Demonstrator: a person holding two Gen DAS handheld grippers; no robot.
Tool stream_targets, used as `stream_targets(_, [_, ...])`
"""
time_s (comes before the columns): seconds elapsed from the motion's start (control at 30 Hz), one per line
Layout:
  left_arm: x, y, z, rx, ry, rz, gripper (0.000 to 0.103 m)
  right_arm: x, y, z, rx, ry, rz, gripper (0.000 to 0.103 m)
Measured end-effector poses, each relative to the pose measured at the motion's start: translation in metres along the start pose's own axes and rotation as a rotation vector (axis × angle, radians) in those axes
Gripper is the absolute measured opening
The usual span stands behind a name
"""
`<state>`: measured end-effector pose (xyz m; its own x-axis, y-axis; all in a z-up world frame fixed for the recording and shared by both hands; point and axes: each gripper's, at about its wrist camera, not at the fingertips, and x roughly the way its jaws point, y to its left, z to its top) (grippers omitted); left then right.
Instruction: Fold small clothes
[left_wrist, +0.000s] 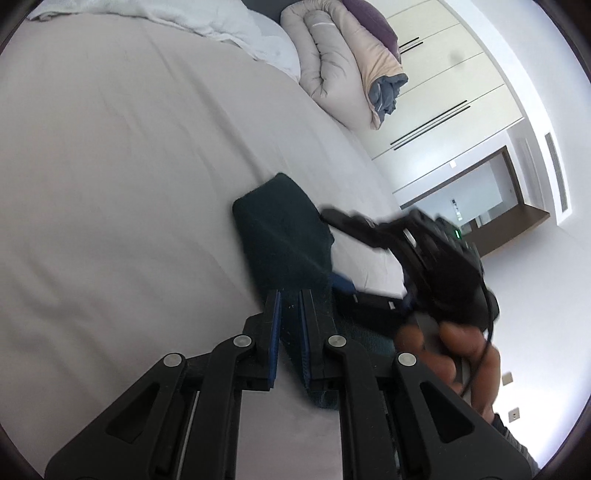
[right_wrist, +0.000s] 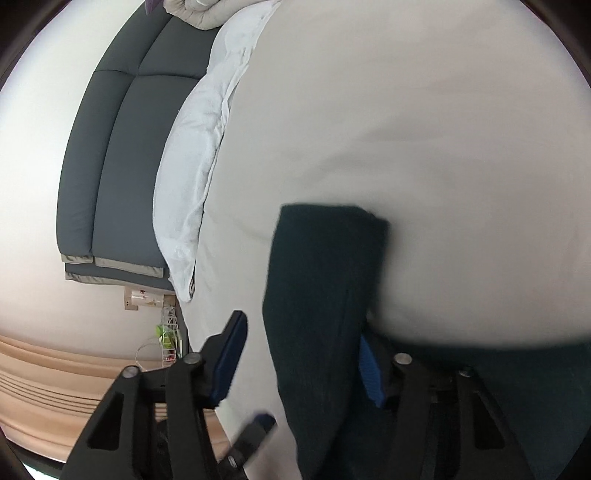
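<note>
A dark green garment (left_wrist: 284, 236) lies on the bed (left_wrist: 129, 166), on the pale sheet near the front edge, well apart from the white blanket (left_wrist: 236, 22) and the rolled duvet (left_wrist: 340, 62) at the head end; it already shows as a narrow, doubled band with a squared far end, so at least one fold looks done, though the near part is hidden under the tools and I cannot tell how neat it is.

The left gripper (left_wrist: 290, 332) has its fingers drawn almost together; the dark cloth runs down against the right-hand pad, yet a sliver of sheet shows in the gap, so whether it pinches an edge of the cloth is not clear from this view.

The right gripper (right_wrist: 304, 369) stands about half open, its fingers straddling the garment (right_wrist: 325, 295); the cloth sits between the blue pads, the left pad clearly off it and the right one partly covered by a hanging layer; no firm grip is shown. In the left wrist view that gripper appears blurred beside the cloth, with a person's hand (left_wrist: 454, 354) behind it.

Judged from this, the task is partway along: the piece is folded lengthwise, and what remains is probably a final fold across, then flattening and setting it down.
</note>
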<state>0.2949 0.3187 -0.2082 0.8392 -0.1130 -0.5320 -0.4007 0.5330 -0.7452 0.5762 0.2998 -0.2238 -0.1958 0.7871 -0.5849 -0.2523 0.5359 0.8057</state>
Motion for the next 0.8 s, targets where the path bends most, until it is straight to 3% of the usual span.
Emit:
stream_targets(0.07, [0.001,0.001,0.000,-0.003,0.008,-0.003,0.009,0.007,0.005,0.003,-0.027,-0.004,-0.041,0.014])
stream_targets(0.1, [0.000,0.001,0.000,-0.001,0.008,-0.009,0.009,0.009,0.008,0.001,-0.048,-0.005,-0.063,0.010])
stream_targets(0.23, [0.001,0.001,0.001,0.001,0.004,-0.034,0.009,-0.017,0.016,-0.011,-0.140,-0.080,-0.106,0.009])
stream_targets(0.33, [0.004,-0.004,0.000,0.021,0.012,-0.054,0.009,-0.067,0.008,-0.030,-0.173,-0.194,-0.158,0.009])
stream_targets(0.47, [0.010,-0.027,-0.006,0.098,0.041,-0.096,0.012,-0.147,-0.020,-0.070,-0.145,-0.380,-0.294,0.009])
stream_targets(0.53, [0.014,-0.042,-0.012,0.159,0.054,-0.116,0.028,-0.192,-0.035,-0.096,-0.123,-0.478,-0.342,0.009])
stream_targets(0.6, [0.017,-0.058,-0.021,0.203,0.059,-0.127,0.087,-0.227,-0.044,-0.118,-0.131,-0.558,-0.396,0.009])
stream_targets(0.7, [0.021,-0.084,-0.032,0.204,0.068,-0.155,0.091,-0.282,-0.060,-0.153,-0.128,-0.677,-0.471,0.009])
stream_targets(0.8, [0.041,-0.132,-0.047,0.322,0.152,-0.146,0.091,-0.318,-0.085,-0.180,-0.079,-0.742,-0.474,0.009])
